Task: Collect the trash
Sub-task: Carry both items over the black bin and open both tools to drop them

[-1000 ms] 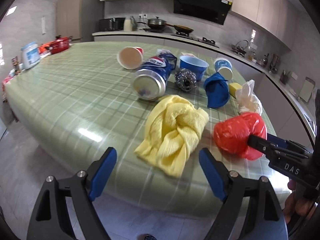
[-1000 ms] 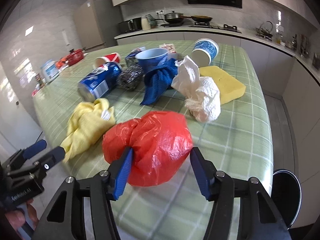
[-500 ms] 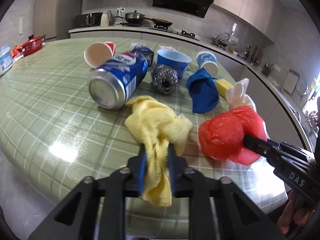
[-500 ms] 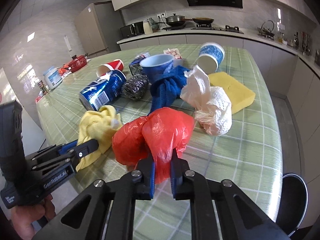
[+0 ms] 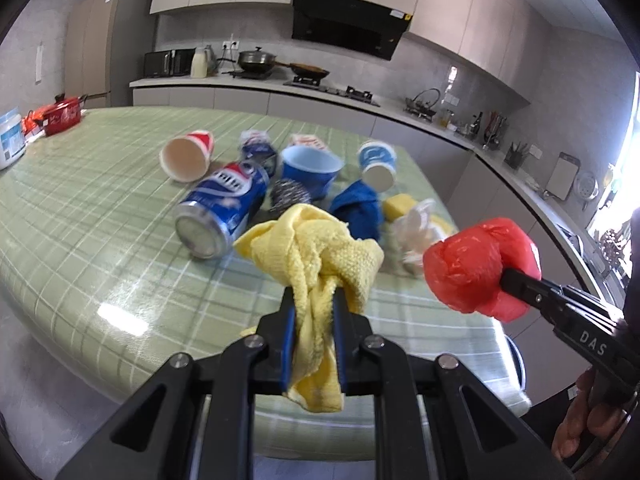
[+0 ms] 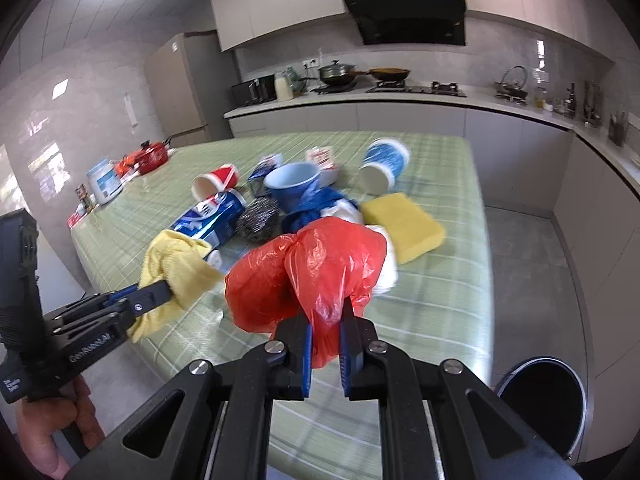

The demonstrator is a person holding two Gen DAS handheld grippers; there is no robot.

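Note:
My left gripper [image 5: 314, 300] is shut on a yellow cloth [image 5: 316, 252] and holds it lifted off the green checked table [image 5: 100, 216]. My right gripper [image 6: 325, 320] is shut on a red plastic bag [image 6: 312, 268] and holds it raised above the table's near edge. The bag also shows at the right of the left wrist view [image 5: 476, 264]. The cloth shows at the left of the right wrist view [image 6: 176, 264].
On the table lie a blue soda can [image 5: 220, 208], a red paper cup [image 5: 186, 156], a blue bowl [image 5: 310, 170], a steel scourer [image 6: 258, 220], a blue cloth [image 5: 358, 210], a blue-white cup [image 6: 384, 170], a yellow sponge [image 6: 404, 226] and white crumpled paper [image 5: 416, 232]. A black bin [image 6: 540, 400] stands on the floor at the right.
Both grippers closed on their items, the left on the yellow cloth, the right on the red bag, and both have lifted them up off the table.

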